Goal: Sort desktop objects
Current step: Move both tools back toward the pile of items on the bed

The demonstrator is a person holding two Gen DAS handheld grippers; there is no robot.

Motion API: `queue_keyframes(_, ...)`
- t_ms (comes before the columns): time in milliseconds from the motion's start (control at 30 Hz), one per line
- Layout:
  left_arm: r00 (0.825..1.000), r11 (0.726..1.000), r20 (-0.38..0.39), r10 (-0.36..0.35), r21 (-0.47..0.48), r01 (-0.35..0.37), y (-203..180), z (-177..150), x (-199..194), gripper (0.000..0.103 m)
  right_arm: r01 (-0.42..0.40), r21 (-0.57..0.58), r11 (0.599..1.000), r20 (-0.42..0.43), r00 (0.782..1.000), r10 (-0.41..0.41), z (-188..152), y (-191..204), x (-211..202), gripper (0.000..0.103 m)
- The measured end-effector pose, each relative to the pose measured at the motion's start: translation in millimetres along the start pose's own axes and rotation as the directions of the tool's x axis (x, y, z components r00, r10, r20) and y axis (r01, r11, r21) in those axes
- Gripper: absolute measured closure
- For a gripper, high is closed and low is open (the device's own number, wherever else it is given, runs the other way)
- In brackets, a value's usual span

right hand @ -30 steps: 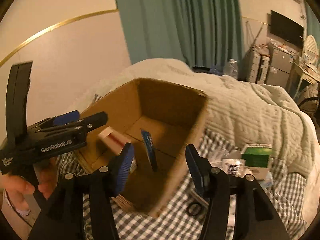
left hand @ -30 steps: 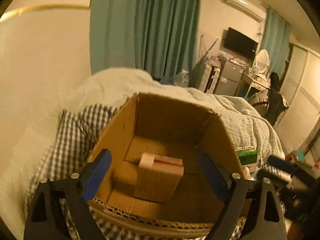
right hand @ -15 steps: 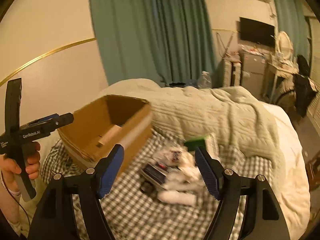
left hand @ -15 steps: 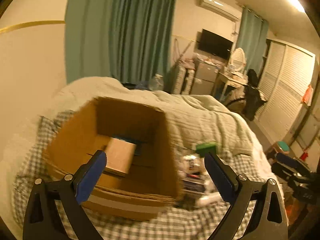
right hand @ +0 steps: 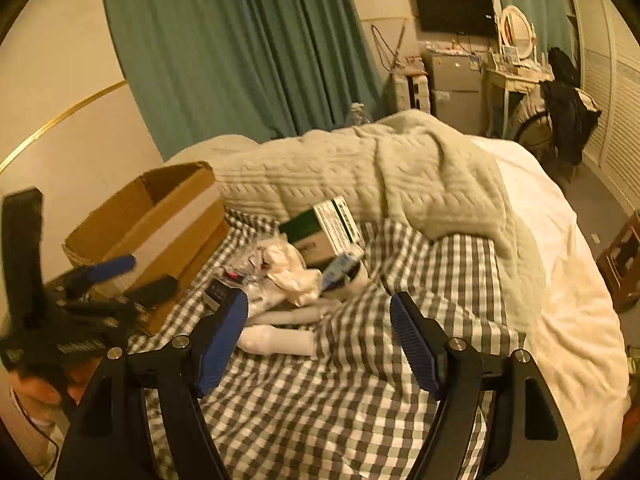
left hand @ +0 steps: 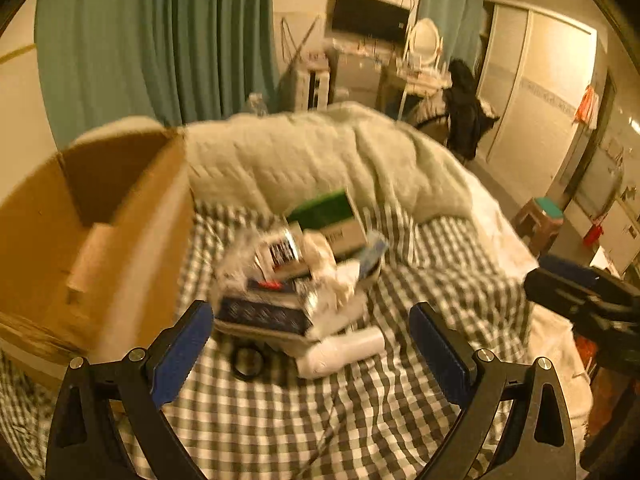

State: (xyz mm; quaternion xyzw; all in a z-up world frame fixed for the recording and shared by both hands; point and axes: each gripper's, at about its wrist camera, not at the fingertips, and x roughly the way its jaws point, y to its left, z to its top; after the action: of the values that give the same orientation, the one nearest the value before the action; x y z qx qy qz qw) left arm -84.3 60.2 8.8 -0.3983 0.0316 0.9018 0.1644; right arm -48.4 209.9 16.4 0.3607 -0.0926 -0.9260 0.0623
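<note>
My left claw (left hand: 308,344) is wide apart and holds nothing. My right claw (right hand: 318,338) is wide apart too, with nothing in it. Both hang over the checked cloth (right hand: 360,400). A pile (left hand: 304,272) of small things lies on it, with a green box (right hand: 320,226) at the back and a white tube (right hand: 276,340) in front. The brown box (left hand: 100,232) stands just left of the pile.

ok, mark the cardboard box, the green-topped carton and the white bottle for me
cardboard box (right hand: 160,220), right wrist view, on its taped outer side wall.
green-topped carton (right hand: 304,226), right wrist view, on its green top face.
white bottle (left hand: 344,354), left wrist view, on the middle of its body.
</note>
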Motion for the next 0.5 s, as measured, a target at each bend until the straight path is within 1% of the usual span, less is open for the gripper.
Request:
queue_keyframes(167,0.996,0.993,-0.057,0.072,0.097,-0.066,-10.6,-21.0,45.2,0.002,-0.016,0.025,1.0,-0.039,0.999,0.017,-15.3,-11.8,18.6,0.03)
queue_keyframes(233,0.993,0.991,-0.072,0.096,0.104,-0.088,-7.9,-26.7,60.3,0.002,-0.027,0.045,0.999,-0.055,0.998,0.03,-21.7,-16.7,28.3,0.03)
queue_keyframes(300,0.992,0.992,-0.086,0.096,0.094,-0.088,-2.5,-29.7,69.2,0.002,-0.034,0.06,0.998,-0.074,0.997,0.039,-27.2,-19.7,37.9,0.03)
queue_keyframes(400,0.99,0.989,-0.079,0.115,0.105,-0.107,1.1,-30.1,80.2,0.002,-0.043,0.077,0.996,-0.094,0.994,0.05,-34.6,-19.2,50.5,0.03)
queue_keyframes(433,0.989,0.985,-0.073,0.129,0.122,-0.119,0.8,-29.9,83.2,0.005,-0.048,0.082,0.995,-0.1,0.993,0.056,-36.4,-18.3,53.9,0.03)
queue_keyframes(500,0.986,0.975,-0.067,0.15,0.175,-0.137,-0.4,-31.3,89.0,0.036,-0.055,0.087,0.995,-0.109,0.992,0.064,-40.1,-14.2,60.8,0.03)
